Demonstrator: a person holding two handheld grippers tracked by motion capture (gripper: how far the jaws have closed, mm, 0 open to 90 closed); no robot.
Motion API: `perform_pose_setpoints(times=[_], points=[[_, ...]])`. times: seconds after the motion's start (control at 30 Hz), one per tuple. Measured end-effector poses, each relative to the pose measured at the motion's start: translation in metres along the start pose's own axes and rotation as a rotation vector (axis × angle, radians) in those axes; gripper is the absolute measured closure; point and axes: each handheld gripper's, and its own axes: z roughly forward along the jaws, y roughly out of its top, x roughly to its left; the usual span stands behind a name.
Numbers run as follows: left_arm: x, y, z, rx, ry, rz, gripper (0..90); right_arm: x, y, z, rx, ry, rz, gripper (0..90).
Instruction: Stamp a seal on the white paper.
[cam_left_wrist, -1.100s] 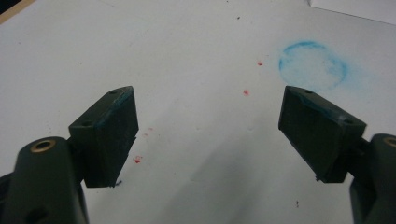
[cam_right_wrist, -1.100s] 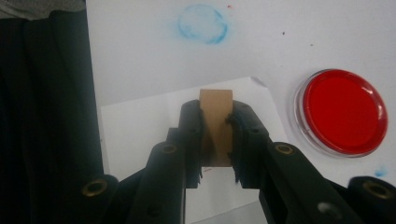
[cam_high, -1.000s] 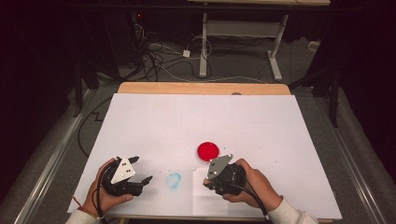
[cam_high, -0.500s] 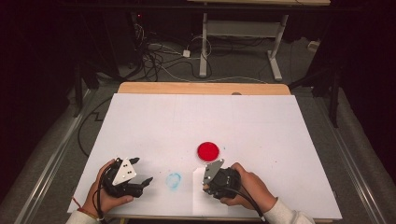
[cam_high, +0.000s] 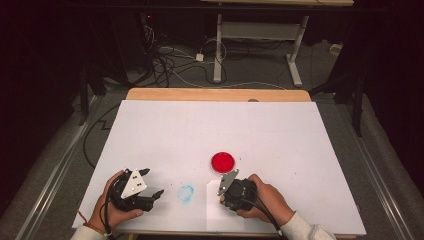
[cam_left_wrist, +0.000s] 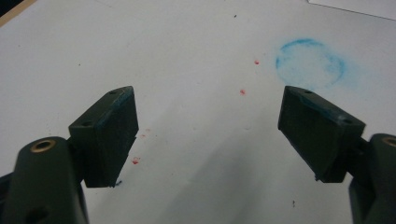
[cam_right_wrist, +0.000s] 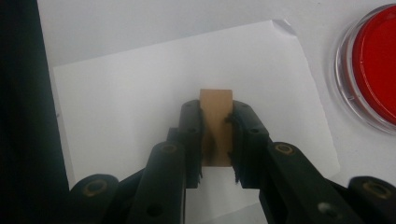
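Note:
My right gripper (cam_right_wrist: 217, 112) is shut on a small tan wooden block (cam_right_wrist: 215, 100), which points down at a white sheet of paper (cam_right_wrist: 140, 93) just beneath it. In the high view the right gripper (cam_high: 227, 184) is near the table's front edge, just below a round dish of red ink (cam_high: 222, 162). That red dish (cam_right_wrist: 373, 65) lies at the right edge of the right gripper view. My left gripper (cam_left_wrist: 208, 126) stands open and holds nothing, low over the white table. A blue ring stain (cam_left_wrist: 310, 63) lies beyond its right jaw.
The white tabletop (cam_high: 215, 130) carries small red specks (cam_left_wrist: 242, 92) and the blue stain (cam_high: 186, 194) between the two grippers. The left gripper (cam_high: 154, 182) rests at the front left. A wooden edge (cam_high: 215, 95) runs along the far side, with cables on the floor beyond.
The right gripper, with the block in it, has sunk a little toward the paper and the front edge. The left gripper has stayed put.

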Motion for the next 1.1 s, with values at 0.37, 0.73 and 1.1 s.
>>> perform_pose_setpoints(times=[0.37,0.73,1.1], points=[[-0.0007,-0.0003,-0.0006,0.000,0.000,0.001,19.6,-0.0004,-0.0008,0.0017,0.002,0.001,0.018,76.4],[-0.0015,0.0006,-0.0001,0.000,-0.003,0.003,19.6,0.0007,-0.0014,0.0021,-0.001,-0.008,0.020,76.4],[-0.0021,0.0015,0.0016,0.006,-0.007,0.008,19.8,0.0030,0.0001,0.0026,0.012,-0.023,0.000,76.4]])
